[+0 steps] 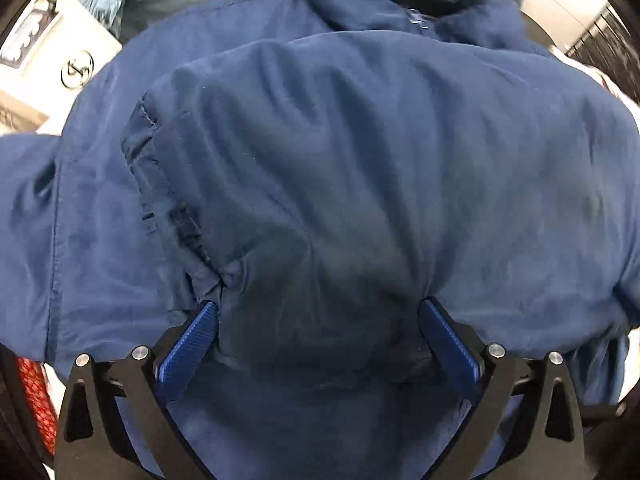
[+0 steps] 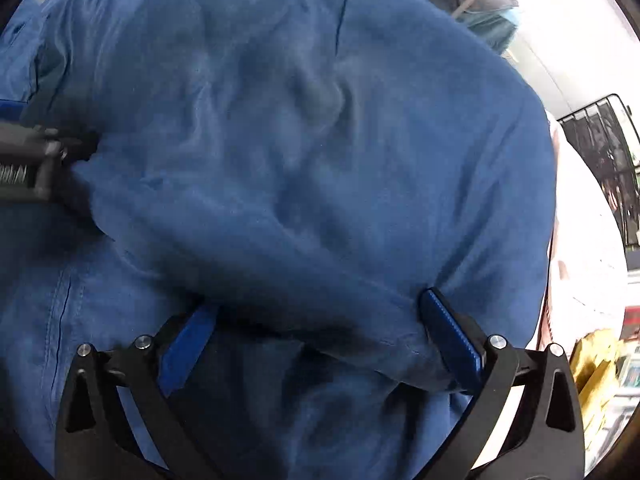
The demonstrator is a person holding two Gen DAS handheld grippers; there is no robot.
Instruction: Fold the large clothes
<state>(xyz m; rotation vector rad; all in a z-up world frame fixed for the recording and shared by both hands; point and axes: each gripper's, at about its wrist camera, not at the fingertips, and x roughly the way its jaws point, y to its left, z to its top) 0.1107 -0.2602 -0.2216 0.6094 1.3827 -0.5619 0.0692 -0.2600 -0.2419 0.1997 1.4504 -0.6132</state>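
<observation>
The big blue jacket (image 1: pixel 360 168) filled both views, so we could not see what lay under it. Our left gripper (image 1: pixel 318 320) and right gripper (image 2: pixel 318 312) each had 2 fingers (image 1: pixel 188 348) spread wide, a soft fold between them, not pinched. Bright open room showed only past the jacket's right edge.

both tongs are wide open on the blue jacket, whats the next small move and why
Probably lift both tongs straight up and clear. The left tongs and right tongs stand wide open, so neither grips the jacket, and a folded layer already bulges between the fingers, so it seems laid down.
</observation>
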